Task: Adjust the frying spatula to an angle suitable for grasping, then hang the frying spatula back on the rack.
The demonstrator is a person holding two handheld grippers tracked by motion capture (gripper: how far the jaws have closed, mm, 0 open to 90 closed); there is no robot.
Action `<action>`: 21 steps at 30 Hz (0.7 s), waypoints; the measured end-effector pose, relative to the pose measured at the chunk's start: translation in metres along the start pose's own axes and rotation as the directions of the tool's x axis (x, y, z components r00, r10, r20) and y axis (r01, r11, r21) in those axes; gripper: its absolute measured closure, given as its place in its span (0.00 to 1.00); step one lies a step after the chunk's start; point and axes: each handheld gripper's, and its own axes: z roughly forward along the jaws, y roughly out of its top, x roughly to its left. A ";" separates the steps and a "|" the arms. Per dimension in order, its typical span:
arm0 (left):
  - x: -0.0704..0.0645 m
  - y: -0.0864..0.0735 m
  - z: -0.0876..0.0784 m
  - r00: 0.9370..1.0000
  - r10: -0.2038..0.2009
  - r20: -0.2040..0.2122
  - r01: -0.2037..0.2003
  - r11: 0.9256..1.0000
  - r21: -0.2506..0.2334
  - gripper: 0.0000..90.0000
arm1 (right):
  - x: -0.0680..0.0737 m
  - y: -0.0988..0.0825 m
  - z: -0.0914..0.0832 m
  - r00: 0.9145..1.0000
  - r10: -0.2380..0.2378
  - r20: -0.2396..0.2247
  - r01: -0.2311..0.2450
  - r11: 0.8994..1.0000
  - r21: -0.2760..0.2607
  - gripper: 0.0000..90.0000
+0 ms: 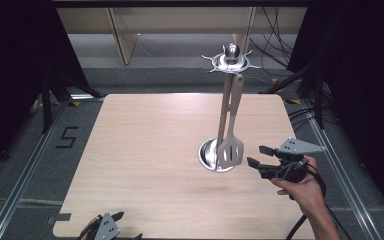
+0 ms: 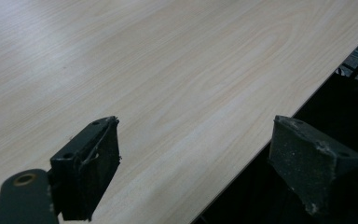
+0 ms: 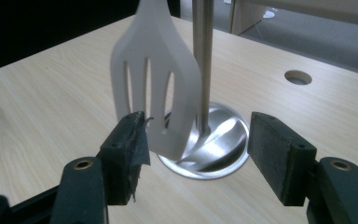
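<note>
A pale wooden table (image 1: 145, 165) carries a metal utensil stand (image 1: 219, 150): a round polished base (image 3: 214, 144) right of the table's middle, an upright steel pole (image 3: 203, 60) rising from it, and a disc-shaped top with radiating hooks (image 1: 231, 61) at the far end as the high view shows it. A white slotted spatula (image 1: 231, 145) hangs from one hook, handle up and blade down, with the blade just above the base and right beside the pole. In the right gripper view the spatula blade (image 3: 156, 88) shows three long slots, and its lower edge hangs in front of the base rim.

The right gripper (image 1: 256, 156), held in a hand (image 1: 302, 190) at the right side of the table, points left toward the spatula blade and lies just beside it. Its jaws stand apart and released, with nothing pressed between the pads; in the right gripper view the blade's lower corner sits just past the left-hand pad (image 3: 128, 149), while the other pad stands well clear of it.

The left gripper (image 1: 112, 222) rests at the table's near edge, left of centre and well apart from the stand. In the left gripper view its two black pads (image 2: 91, 168) are spread wide over the bare tabletop (image 2: 168, 70) and its edge, gripping nothing.
</note>
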 end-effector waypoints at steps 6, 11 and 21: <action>-0.002 0.001 -0.001 0.999 -0.033 0.019 0.033 0.999 -0.022 0.17 | 0.000 -0.008 0.004 1.000 -0.018 0.005 0.018 0.999 0.030 0.40; -0.005 0.000 -0.004 1.000 -0.010 0.022 0.010 1.000 -0.013 0.17 | 0.004 -0.018 0.005 0.999 -0.033 0.005 0.033 0.997 0.064 0.39; -0.001 -0.002 -0.005 0.999 -0.035 0.004 0.035 0.999 -0.024 0.17 | 0.002 -0.026 0.017 0.999 -0.032 -0.007 0.032 0.993 0.116 0.37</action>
